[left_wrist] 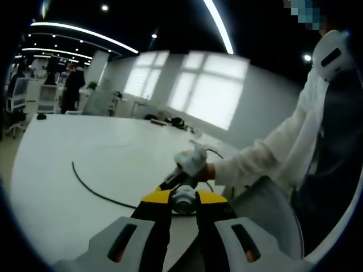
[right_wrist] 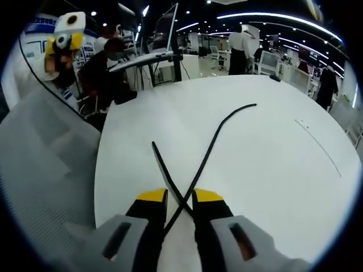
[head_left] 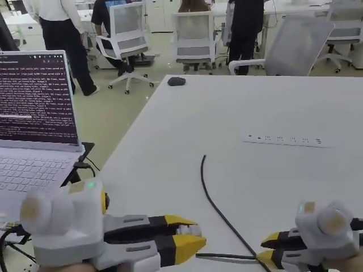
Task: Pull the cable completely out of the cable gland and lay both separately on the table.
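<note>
table ctr/far open | laptop blocks L | power strip R-far | cable across near

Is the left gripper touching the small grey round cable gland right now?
Touching. The left gripper view shows the small grey round cable gland pinched between the yellow jaw tips of the left gripper.

Open office: a broad white table in front, an open laptop just left of it (screen full of text), white mesh chairs on pale floor, bright windows, ceiling light strips glowing.
</note>
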`<state>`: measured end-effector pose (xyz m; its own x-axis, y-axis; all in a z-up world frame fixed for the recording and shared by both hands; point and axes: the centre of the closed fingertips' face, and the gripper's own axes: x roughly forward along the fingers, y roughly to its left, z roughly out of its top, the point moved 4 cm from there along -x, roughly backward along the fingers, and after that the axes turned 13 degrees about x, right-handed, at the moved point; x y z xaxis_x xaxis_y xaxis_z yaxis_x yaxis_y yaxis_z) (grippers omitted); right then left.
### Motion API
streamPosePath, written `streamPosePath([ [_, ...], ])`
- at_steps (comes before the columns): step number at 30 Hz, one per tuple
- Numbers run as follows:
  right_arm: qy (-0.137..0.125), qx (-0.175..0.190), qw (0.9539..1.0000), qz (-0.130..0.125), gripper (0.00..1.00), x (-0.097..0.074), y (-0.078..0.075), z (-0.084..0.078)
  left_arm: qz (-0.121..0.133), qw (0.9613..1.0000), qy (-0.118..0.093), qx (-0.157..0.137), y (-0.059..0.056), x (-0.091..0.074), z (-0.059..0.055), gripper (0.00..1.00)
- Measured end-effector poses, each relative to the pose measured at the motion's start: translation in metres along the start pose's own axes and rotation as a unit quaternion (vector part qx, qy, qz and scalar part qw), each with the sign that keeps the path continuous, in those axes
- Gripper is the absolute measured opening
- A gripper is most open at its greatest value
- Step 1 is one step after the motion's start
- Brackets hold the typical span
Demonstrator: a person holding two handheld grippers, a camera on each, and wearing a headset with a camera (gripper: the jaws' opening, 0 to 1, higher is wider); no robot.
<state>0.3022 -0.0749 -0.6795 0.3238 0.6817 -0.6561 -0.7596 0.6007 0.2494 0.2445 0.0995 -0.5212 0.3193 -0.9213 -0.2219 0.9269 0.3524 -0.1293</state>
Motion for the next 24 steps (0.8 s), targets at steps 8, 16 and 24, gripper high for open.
streamPosePath([
  [8, -0.064, -0.003, 0.9977, -0.020, 0.30, -0.065, 0.022, 0.016, -0.037, 0.9969, 0.037, 0.058, 0.018, 0.036, -0.002, 0.17],
  [16, -0.145, 0.038, 0.9851, -0.085, 0.32, -0.141, 0.048, 0.014, -0.039, 0.9944, 0.061, 0.077, 0.038, 0.074, -0.025, 0.17],
  [24, -0.225, 0.164, 0.9417, -0.189, 0.29, -0.208, 0.057, -0.028, -0.047, 0.9924, 0.100, 0.055, 0.056, 0.110, -0.075, 0.17],
])
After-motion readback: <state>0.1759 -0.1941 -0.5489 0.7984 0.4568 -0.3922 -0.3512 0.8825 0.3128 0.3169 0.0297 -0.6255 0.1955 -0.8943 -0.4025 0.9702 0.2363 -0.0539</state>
